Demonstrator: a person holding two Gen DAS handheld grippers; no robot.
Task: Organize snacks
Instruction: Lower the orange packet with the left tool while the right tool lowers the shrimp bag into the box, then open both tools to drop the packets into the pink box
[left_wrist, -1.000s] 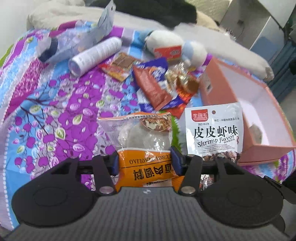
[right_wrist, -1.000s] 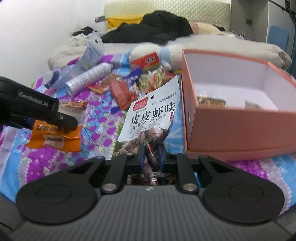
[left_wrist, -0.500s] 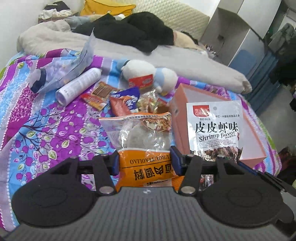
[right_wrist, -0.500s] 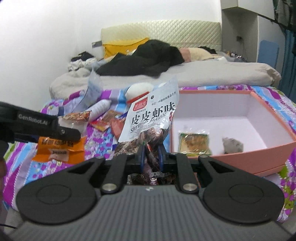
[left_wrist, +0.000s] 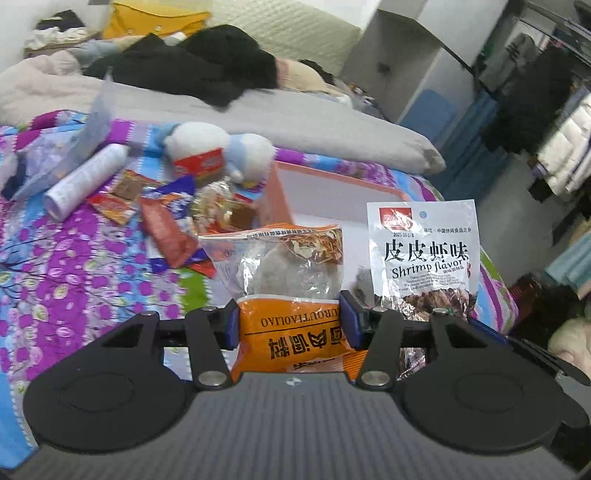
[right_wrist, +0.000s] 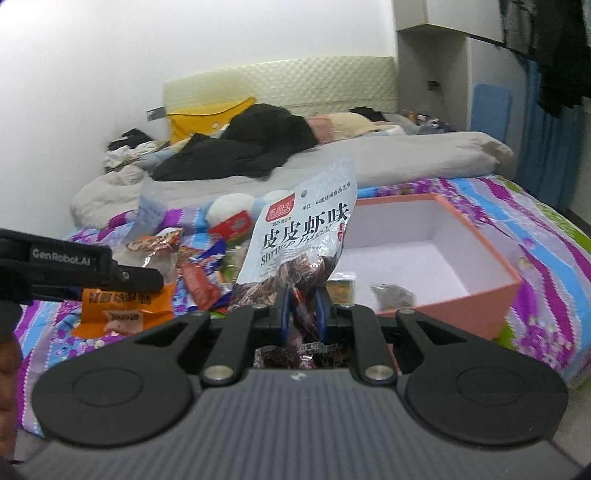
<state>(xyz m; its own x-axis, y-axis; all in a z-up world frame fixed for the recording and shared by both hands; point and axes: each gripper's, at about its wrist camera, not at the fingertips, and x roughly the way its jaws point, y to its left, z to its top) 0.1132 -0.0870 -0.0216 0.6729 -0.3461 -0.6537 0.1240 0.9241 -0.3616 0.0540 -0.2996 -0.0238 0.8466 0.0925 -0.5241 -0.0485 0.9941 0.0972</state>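
Two packets held at once, both lifted clear of the bed (left_wrist: 66, 266) and carried near the box. Left gripper (left_wrist: 290, 325): jaws clamped across the lower part of the orange packet (left_wrist: 291, 295), pads pressing both side edges; packet is crinkly film, clear upper half, opaque orange printed band below, contents lumpy. Right gripper (right_wrist: 300, 308): jaws nearly together, clamped on the bottom seam of the shrimp packet (right_wrist: 303, 236), a glossy white pouch marked "Shrimp flavor", standing upright and bowing slightly at the top (thin film, floppy).

Pink box (right_wrist: 491, 291): rigid card, open top, white inside, lying on the floral bedspread to the right of the loose snack pile (left_wrist: 166, 221). Two small items lie on its floor near the front wall.

Step in hand, as judged: transport to the box; neither packet is released. Next move calls for bringing each packet over the open top, lowering it, then parting the jaws. Shrimp packet sits closer to the box and would go first; the orange one needs to travel further right.

White tube (left_wrist: 81, 181) and plush toy (left_wrist: 218, 155) lie on the far side of the pile.
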